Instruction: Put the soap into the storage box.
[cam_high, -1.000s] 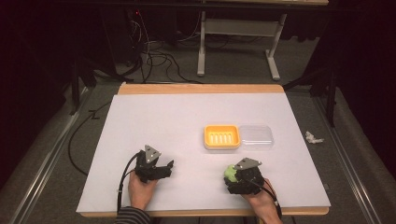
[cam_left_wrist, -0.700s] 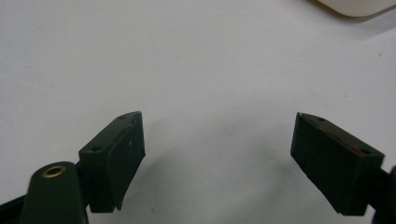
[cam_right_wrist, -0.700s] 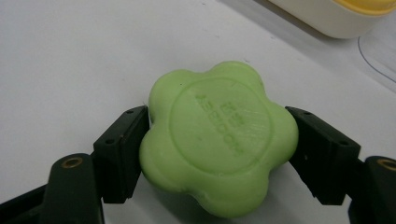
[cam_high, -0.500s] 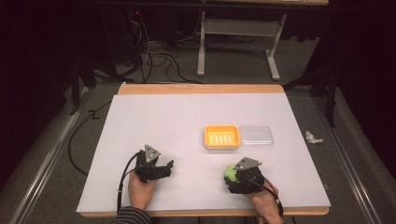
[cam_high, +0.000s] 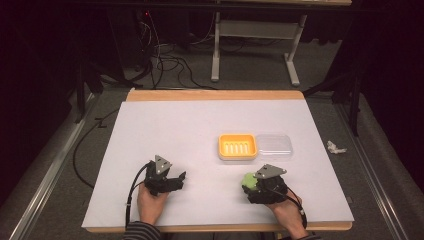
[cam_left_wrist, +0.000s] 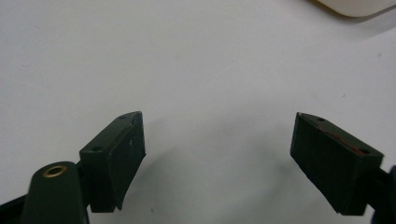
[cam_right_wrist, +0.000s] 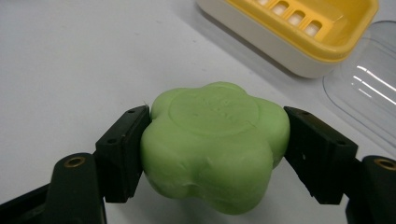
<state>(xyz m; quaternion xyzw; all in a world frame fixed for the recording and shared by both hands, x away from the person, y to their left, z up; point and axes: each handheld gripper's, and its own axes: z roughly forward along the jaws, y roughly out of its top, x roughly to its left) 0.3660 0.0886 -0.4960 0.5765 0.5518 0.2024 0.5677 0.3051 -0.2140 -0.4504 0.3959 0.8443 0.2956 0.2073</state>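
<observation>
A green flower-shaped soap (cam_right_wrist: 212, 144) is pinched between the two black jaws of the right tool (cam_right_wrist: 215, 147), one jaw pressed against each side of it. In the high view the soap (cam_high: 248, 180) is seen at the front of the right tool (cam_high: 256, 184), near the front right of the counter (cam_high: 175, 130), which is covered in white. Just beyond the soap a yellow soap dish (cam_high: 238, 146) is placed, its slotted yellow tray set in a cream base (cam_right_wrist: 261, 44). A clear plastic lid (cam_high: 273, 146) is laid touching the dish on its right side. The left tool (cam_left_wrist: 217, 156) is held well apart from these, toward the front left of the counter, its jaws spread wide over bare white surface with nothing between them. A crumpled white scrap (cam_high: 336, 147) is seen on the floor beyond the counter's right edge.
</observation>
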